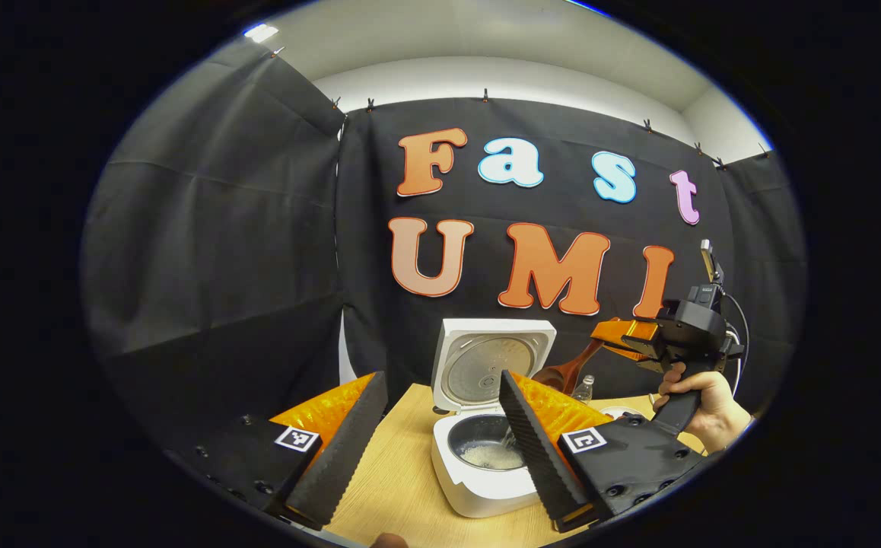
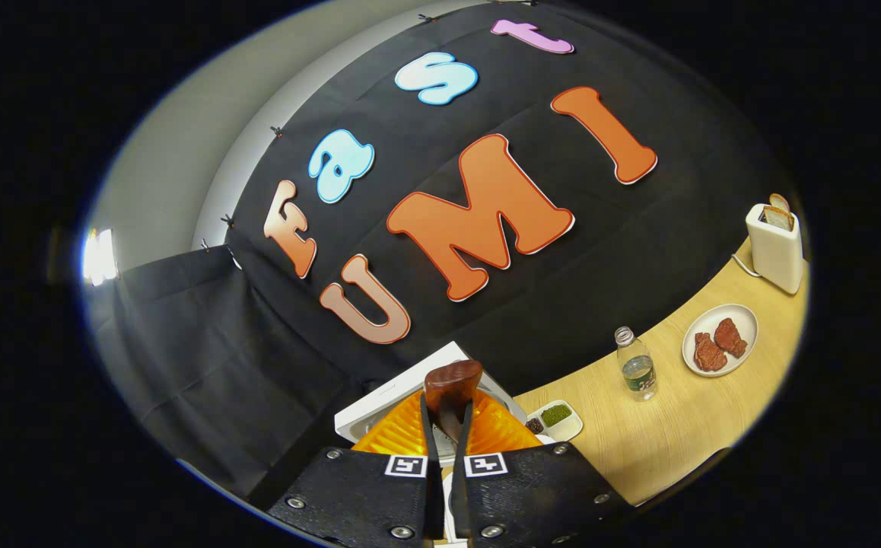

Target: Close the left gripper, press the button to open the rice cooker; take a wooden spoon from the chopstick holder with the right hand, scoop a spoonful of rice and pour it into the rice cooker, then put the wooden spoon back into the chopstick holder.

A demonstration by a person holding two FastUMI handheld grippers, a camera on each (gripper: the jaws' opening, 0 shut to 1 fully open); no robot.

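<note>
Rice cooker: stands on the worktop straight ahead of the left gripper's fingers, framed between them; its lid is up and tilted back, so the button step looks done.
Inner pot: dark, with a small heap of pale rice at the bottom; one scoop seems to have gone in already.
Left gripper: fingers spread wide apart, holding nothing, hanging just in front of the cooker.
Right gripper: fingers nearly together and pinched on the handle of the wooden spoon, whose bowl sticks out just past the fingertips. In the left gripper view it sits up and beyond the right-hand finger, held by a person's hand, with the spoon bowl hanging beside the raised lid.
Spoon contents: I cannot tell whether any rice is left in the bowl.
Chopstick holder: I cannot make it out.
Nearby, to the right of the right fingers: a small dish of green and dark grains close by, then a water bottle, a plate with two reddish pieces, and a white toaster farthest off.
Progress: opening, taking the spoon, and probably scooping and pouring are done.
Left to do: carry the spoon back and drop it into the chopstick holder.
</note>
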